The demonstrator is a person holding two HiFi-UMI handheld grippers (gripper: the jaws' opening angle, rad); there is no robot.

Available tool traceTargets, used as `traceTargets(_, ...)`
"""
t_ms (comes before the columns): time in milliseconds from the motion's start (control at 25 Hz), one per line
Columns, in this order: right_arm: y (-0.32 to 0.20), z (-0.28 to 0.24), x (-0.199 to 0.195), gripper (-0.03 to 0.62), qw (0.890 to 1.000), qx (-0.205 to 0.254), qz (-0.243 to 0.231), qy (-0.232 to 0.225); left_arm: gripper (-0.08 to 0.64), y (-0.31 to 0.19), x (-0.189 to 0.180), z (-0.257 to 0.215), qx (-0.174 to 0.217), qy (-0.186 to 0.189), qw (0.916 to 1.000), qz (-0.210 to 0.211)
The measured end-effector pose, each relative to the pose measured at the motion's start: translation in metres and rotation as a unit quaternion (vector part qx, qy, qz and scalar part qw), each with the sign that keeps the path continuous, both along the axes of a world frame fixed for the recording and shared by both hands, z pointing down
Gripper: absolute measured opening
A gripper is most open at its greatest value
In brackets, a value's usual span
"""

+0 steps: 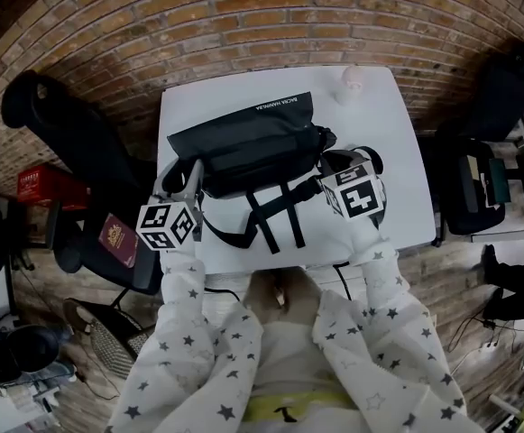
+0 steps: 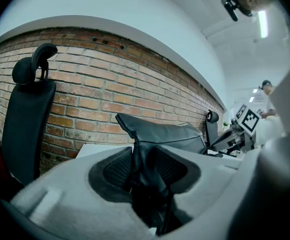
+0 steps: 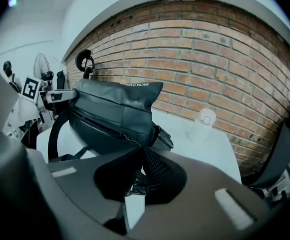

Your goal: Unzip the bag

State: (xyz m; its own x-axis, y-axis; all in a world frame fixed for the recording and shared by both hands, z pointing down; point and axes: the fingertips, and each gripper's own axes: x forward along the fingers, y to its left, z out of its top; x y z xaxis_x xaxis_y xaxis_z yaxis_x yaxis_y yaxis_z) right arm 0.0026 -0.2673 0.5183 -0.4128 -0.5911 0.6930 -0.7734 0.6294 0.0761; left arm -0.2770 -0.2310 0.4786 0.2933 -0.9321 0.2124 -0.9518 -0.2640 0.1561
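A black bag (image 1: 252, 147) lies across the middle of the white table (image 1: 397, 133), its straps (image 1: 275, 216) trailing toward me. My left gripper (image 1: 194, 177) is at the bag's left end. In the left gripper view the jaws (image 2: 147, 176) are shut on a fold of the bag's fabric (image 2: 169, 134). My right gripper (image 1: 320, 185) is at the bag's right end. In the right gripper view the bag's zipper (image 3: 110, 129) runs down into the jaws (image 3: 137, 181), which are shut on the zipper pull (image 3: 134, 186).
A small white bottle (image 1: 353, 83) stands at the table's far right, near the brick wall. A black office chair (image 1: 72, 142) with a red booklet (image 1: 117, 239) on its seat is on the left. Another dark chair (image 1: 505, 106) is on the right.
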Motion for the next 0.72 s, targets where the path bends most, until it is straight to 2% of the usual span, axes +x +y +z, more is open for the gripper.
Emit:
traceTargets(280, -0.003, 0.000, 0.014, 0.015, 1.000, 0.003, 0.020, 0.001, 0.146, 0.001, -0.001, 0.000, 0.001, 0.000, 1.0000, -0.002)
traceTargets(720, -0.002, 0.006, 0.013, 0.020, 1.000, 0.004, 0.016, -0.014, 0.157, 0.002, 0.000, 0.001, -0.002, 0.011, 0.9999, -0.006)
